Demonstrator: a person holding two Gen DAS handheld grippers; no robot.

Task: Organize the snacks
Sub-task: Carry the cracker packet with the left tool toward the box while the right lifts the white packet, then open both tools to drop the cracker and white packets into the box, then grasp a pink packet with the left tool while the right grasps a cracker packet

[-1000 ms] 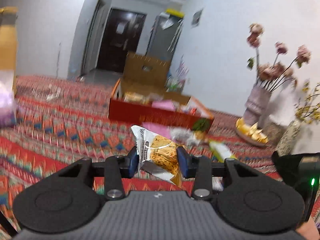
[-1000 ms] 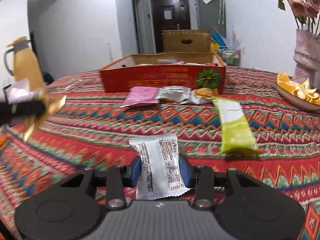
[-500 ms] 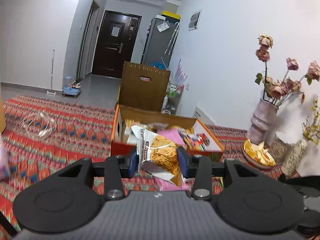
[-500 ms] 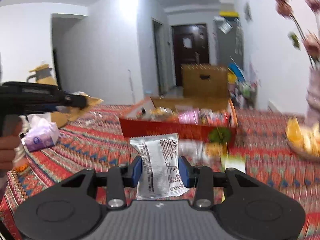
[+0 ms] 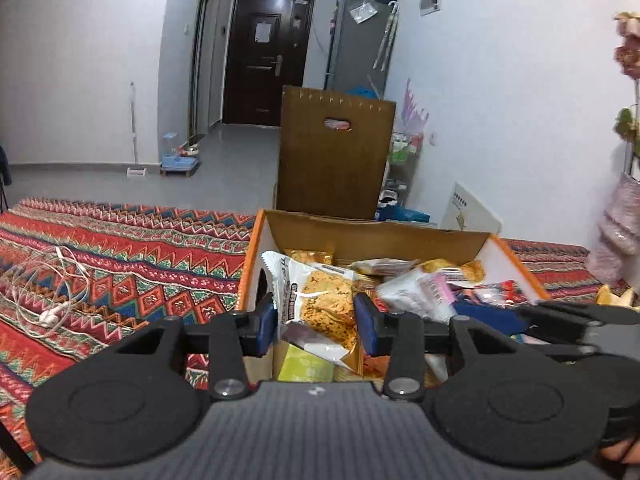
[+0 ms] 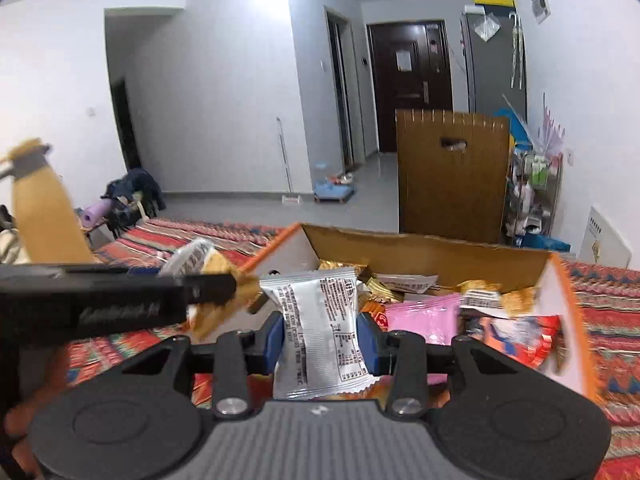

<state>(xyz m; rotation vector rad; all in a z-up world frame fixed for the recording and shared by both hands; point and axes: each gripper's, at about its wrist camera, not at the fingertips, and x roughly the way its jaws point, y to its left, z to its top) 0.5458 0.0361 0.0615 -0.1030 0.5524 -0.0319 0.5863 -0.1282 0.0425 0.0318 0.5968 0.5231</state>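
Note:
My left gripper [image 5: 316,328] is shut on a white and orange snack packet [image 5: 320,304], which hangs over the near left part of the open orange cardboard box [image 5: 378,236]. My right gripper [image 6: 322,340] is shut on a silver snack packet [image 6: 320,328], printed back toward the camera, over the same box [image 6: 432,242]. The box holds several packets, pink, red, gold and green among them. In the right wrist view the left gripper [image 6: 224,286] reaches in from the left with its packet. In the left wrist view the right gripper's black body [image 5: 580,320] shows at the right edge.
The box stands on a table with a red patterned cloth [image 5: 132,264]. White earphones [image 5: 52,312] lie on the cloth at left. A yellow jug [image 6: 40,208] stands at far left. A pink vase with flowers [image 5: 620,232] stands at right, and a brown box flap [image 5: 336,152] rises behind the box.
Both grippers have travelled forward from the table's near part to above the box, each keeping its packet. The loose packets in front of the box have dropped out of view.

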